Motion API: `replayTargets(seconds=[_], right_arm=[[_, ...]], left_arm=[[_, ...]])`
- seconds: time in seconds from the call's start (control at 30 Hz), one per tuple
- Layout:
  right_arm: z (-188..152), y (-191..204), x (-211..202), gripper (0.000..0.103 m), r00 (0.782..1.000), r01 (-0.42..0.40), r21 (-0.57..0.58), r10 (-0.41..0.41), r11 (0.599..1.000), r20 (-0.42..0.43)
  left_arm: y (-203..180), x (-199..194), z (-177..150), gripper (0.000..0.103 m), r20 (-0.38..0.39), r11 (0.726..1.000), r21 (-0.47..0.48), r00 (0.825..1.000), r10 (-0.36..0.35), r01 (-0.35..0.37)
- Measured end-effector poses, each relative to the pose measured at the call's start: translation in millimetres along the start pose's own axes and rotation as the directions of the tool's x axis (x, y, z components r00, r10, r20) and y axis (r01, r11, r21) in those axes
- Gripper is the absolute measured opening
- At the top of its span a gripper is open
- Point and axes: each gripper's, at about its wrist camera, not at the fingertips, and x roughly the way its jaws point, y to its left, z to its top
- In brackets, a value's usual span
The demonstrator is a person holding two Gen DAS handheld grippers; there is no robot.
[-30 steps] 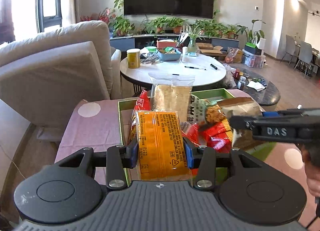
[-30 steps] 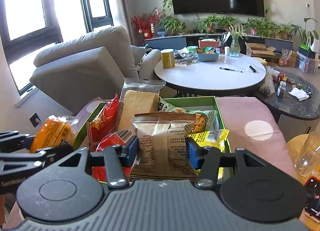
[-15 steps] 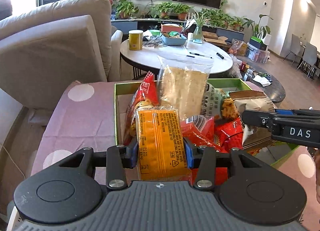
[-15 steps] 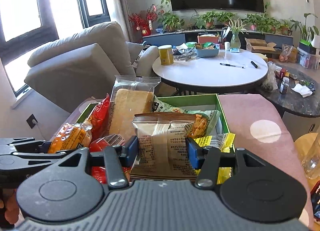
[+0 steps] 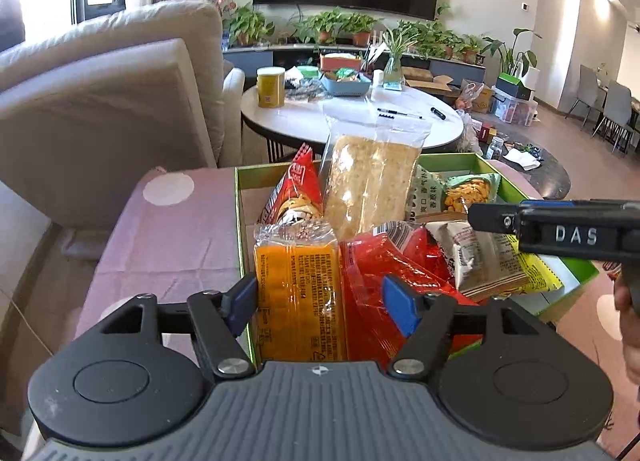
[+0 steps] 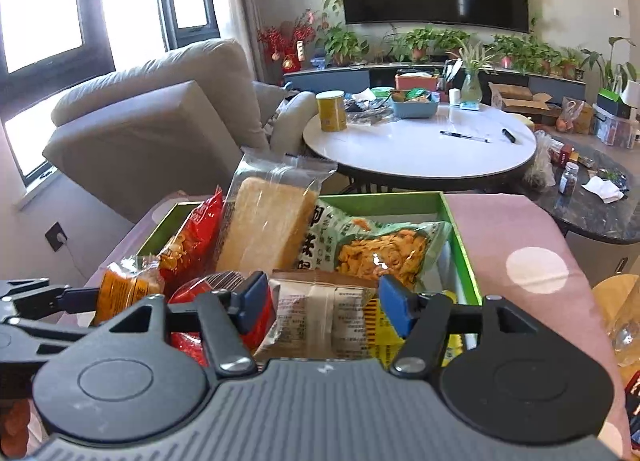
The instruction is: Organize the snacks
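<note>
A green box (image 5: 452, 159) on a pink dotted cloth is full of snack bags. An orange packet (image 5: 298, 293) stands upright in its near left corner, between the fingers of my left gripper (image 5: 320, 307). Those jaws are opening, and the right pad stands clear of the packet. In the right wrist view, a brown-and-white packet (image 6: 320, 317) lies low in the green box (image 6: 400, 199) between the pads of my right gripper (image 6: 324, 303). Its jaws are opening too, with small gaps on both sides. A red packet (image 5: 380, 273) lies between the two.
A clear bag of beige crackers (image 5: 368, 185), a red bag (image 5: 296, 193) and a green bag (image 6: 380, 249) stand at the back of the box. A yellow packet (image 5: 536, 269) lies at the right. Beyond are a grey sofa (image 5: 100, 109) and a round white table (image 6: 420, 145). A glass (image 6: 624, 321) stands at the right.
The left gripper sank toward the box with the orange packet, then its jaws spread off it. The right jaws widened and the brown packet slid lower between them.
</note>
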Motion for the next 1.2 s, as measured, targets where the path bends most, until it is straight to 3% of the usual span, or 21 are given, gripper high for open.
replayTargets(seconds=[0.1,0.77,0.87,0.97,1.2], right_arm=[[0.4,-3.2,-7.1,0.075,1.000,-0.005,0.014,0.005,1.000,0.004],[-24.1,-16.3,-60.6,0.081,1.000,0.005,0.033,-0.005,0.999,0.022],[-28.1,-17.3,-69.3,0.082,1.000,0.008,0.033,-0.009,0.999,0.026],[-32.7,-21.2,-77.6,0.082,1.000,0.004,0.045,-0.005,0.999,0.027],[-41.0,-22.0,-84.5,0.082,1.000,0.012,0.051,-0.013,0.999,0.017]], left_arm=[[-5.6,-6.5,-2.3,0.075,0.026,0.999,0.037,0.999,0.025,-0.026],[-21.4,-63.1,-21.4,0.080,0.068,0.999,0.040,0.998,0.006,-0.009],[-26.5,-76.0,-34.8,0.080,0.050,0.998,0.062,0.998,-0.036,0.033],[-34.5,-85.7,-55.1,0.080,-0.011,0.989,0.086,0.993,-0.118,0.119],[-62.4,-105.5,-98.4,0.080,-0.122,0.934,0.173,0.948,-0.294,0.312]])
